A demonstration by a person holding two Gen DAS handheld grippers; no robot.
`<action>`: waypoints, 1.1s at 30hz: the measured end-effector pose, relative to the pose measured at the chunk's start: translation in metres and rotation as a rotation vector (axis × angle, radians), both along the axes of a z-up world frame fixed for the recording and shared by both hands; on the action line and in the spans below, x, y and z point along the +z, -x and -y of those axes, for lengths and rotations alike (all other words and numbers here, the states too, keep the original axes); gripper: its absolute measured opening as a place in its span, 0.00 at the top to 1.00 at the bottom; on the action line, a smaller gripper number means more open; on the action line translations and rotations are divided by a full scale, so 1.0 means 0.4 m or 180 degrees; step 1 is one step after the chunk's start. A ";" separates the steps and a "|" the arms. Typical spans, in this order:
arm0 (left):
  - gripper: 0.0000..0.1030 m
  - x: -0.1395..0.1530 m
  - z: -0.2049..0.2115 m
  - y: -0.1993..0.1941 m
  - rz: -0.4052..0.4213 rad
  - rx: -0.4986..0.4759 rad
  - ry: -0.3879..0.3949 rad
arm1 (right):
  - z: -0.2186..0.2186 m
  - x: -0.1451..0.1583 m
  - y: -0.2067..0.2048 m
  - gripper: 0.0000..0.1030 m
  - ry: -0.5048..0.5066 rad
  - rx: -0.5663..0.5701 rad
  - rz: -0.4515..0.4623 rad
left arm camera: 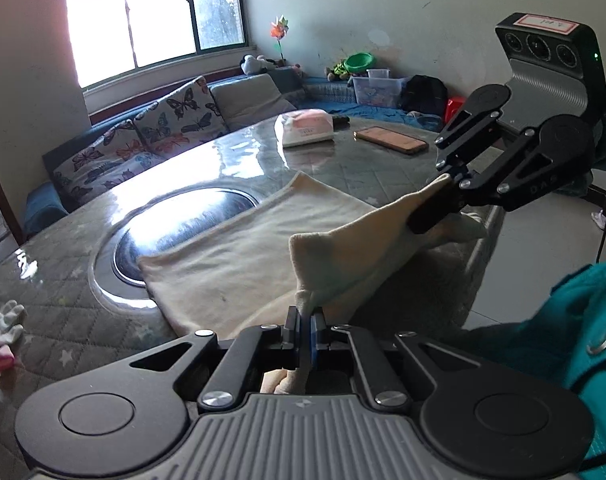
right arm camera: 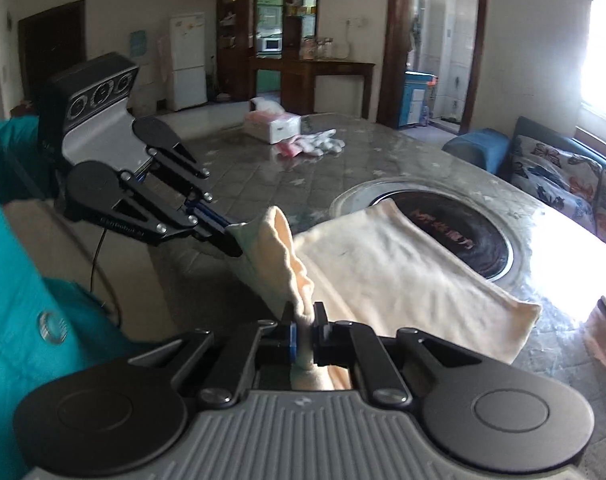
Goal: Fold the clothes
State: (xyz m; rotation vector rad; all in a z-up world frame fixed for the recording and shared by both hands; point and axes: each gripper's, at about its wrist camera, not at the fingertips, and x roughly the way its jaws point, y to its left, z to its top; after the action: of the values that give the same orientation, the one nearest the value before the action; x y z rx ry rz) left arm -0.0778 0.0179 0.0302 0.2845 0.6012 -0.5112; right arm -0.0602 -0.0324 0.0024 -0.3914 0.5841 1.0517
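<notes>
Table (left arm camera: 263,152): we see a glossy quilted-pattern top with a round inset burner (left arm camera: 183,220).
Cloth (left arm camera: 243,256): cream, lying over the burner's edge.
Far end: phone (left arm camera: 391,140), pink-white box (left arm camera: 307,128).
Corner: gloves (left arm camera: 1,332).

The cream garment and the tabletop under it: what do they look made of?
Cream garment: soft matte knit or fleece, probably; it looks fuzzy and drapes limply between the left gripper and right gripper. Tabletop: glossy, likely glass over a quilted cloth; window glare reflects.
</notes>
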 end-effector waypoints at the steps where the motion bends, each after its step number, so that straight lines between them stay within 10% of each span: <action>1: 0.95 0.004 -0.003 -0.014 0.0017 0.0004 0.0010 | -0.001 0.004 -0.013 0.94 -0.0015 -0.0037 0.0009; 21: 0.95 -0.091 -0.051 -0.514 -0.0249 0.0445 -0.0025 | -0.107 -0.092 -0.487 0.94 0.0129 -0.0935 -0.0114; 33: 0.87 -0.162 -0.081 -0.577 -0.0373 0.0783 0.0038 | -0.035 -0.175 -0.508 0.81 0.0128 -0.1529 -0.0161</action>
State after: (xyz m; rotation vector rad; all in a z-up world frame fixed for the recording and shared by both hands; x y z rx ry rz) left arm 0.1530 0.0505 -0.0347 0.1668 0.7360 -0.2953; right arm 0.1432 -0.0183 -0.0677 -0.2417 0.7029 0.5908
